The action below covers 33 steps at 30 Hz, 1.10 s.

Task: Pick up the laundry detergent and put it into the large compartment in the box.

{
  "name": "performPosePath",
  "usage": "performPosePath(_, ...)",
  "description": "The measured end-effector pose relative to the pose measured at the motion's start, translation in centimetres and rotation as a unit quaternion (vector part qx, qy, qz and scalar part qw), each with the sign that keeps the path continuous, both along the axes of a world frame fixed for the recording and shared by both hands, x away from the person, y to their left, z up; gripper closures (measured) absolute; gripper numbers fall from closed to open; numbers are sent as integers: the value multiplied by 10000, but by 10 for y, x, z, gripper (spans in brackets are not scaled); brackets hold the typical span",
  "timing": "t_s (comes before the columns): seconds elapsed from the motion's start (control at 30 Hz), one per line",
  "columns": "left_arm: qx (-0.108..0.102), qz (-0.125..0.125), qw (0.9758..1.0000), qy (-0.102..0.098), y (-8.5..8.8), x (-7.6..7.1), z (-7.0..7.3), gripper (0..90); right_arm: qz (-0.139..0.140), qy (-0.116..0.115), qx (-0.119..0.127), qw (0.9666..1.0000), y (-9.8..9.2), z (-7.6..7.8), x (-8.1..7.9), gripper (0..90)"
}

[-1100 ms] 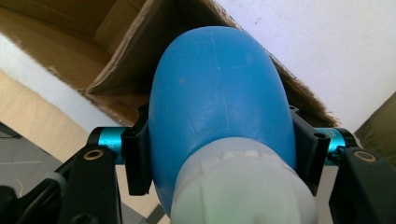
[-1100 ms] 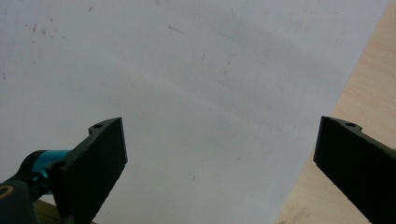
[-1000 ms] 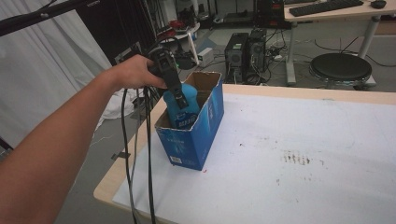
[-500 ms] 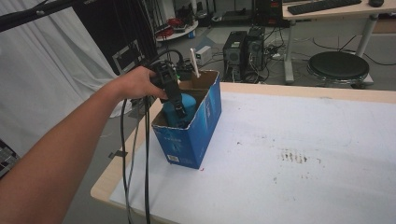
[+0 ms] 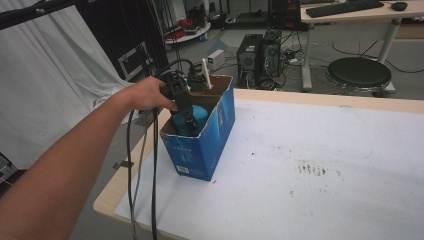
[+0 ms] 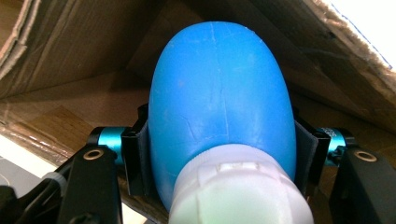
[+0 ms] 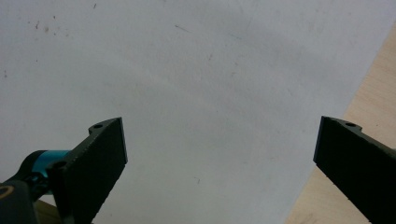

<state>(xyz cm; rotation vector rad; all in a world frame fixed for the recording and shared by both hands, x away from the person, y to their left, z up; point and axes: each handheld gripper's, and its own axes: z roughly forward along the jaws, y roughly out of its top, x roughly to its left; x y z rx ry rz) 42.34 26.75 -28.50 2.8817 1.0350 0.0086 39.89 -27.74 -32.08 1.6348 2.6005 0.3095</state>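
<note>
one blue box (image 5: 200,145) stands left of centre in the high view, on the white-covered desk (image 5: 320,165); the left gripper (image 5: 189,120) reaches inside it, lower than half a second ago. left gripper view: jaws clamped on a blue bottle (image 6: 219,107) between cardboard walls. right gripper view: the right gripper (image 7: 219,154) gapes wide, holding nothing, over white sheet.

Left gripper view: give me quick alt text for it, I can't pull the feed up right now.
The left gripper is shut on a blue bottle with a white cap, one black jaw pressing each side. The bottle points into a brown cardboard box, whose inner walls surround it.
</note>
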Motion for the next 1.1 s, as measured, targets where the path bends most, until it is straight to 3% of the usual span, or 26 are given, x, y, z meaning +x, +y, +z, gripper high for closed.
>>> performPosePath(0.2, 74, 110, 9999, 81, -1, 2, 0, 371, 26, 10, -23, 10000, 1, 0, 0, 17)
performPosePath(0.53, 3, 202, 9997, 167, 0, 6, -1, 367, 36, -12, 19, 10000, 2, 1, -1, 17)
performPosePath(0.7, -283, 345, 9989, 134, 5, 7, 10, 332, 28, -10, 24, 10000, 1, 1, -1, 17)
performPosePath(0.97, -494, 589, 9970, -25, 15, 1, 28, 242, 71, -19, 55, 10000, 3, 2, -1, 17)
performPosePath(1.1, -613, 681, 9957, -114, 19, -4, 39, 241, 75, -27, 58, 10000, 4, 2, -2, 17)
